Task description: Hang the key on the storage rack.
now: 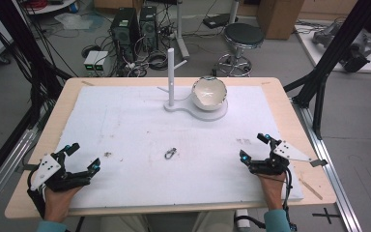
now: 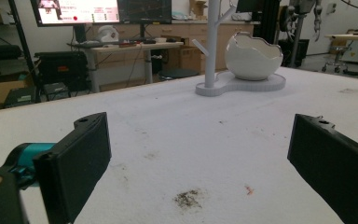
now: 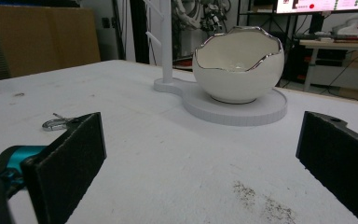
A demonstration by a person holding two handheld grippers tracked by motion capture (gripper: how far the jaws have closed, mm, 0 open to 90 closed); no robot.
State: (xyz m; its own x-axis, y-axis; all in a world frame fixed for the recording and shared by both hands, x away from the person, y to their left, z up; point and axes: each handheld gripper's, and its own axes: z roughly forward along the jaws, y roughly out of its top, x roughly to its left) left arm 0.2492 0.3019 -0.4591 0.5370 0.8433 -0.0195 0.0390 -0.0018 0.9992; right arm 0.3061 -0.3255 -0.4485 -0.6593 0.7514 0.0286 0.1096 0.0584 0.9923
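Both grippers rested at the near edge of the tabletop (image 1: 38,145), the left gripper (image 1: 81,157) at the near left and the right gripper (image 1: 253,147) at the near right, each with its fingers spread wide and holding nothing. Between them, near the middle of the white mat (image 1: 125,125), lay a small metal clasp (image 1: 170,153), flat and on its own, well apart from either gripper. In the right gripper view the clasp (image 3: 56,123) peeked out just behind the left finger.

The step in hand looked to be the first reach for that clasp. Because it was small and lay flat, a good pick would call for coming in low, with the fingers straddling it squarely and closing gently so it would not skid across the mat.

At the far side stood a white stand (image 1: 198,110) with a branched post (image 1: 171,77) and an eggshell-shaped bowl (image 1: 208,92) on its base. Nothing stood between the grippers and the clasp; the post's short branches could snag a careless approach later. Some dirt specks (image 2: 186,198) marked the mat.
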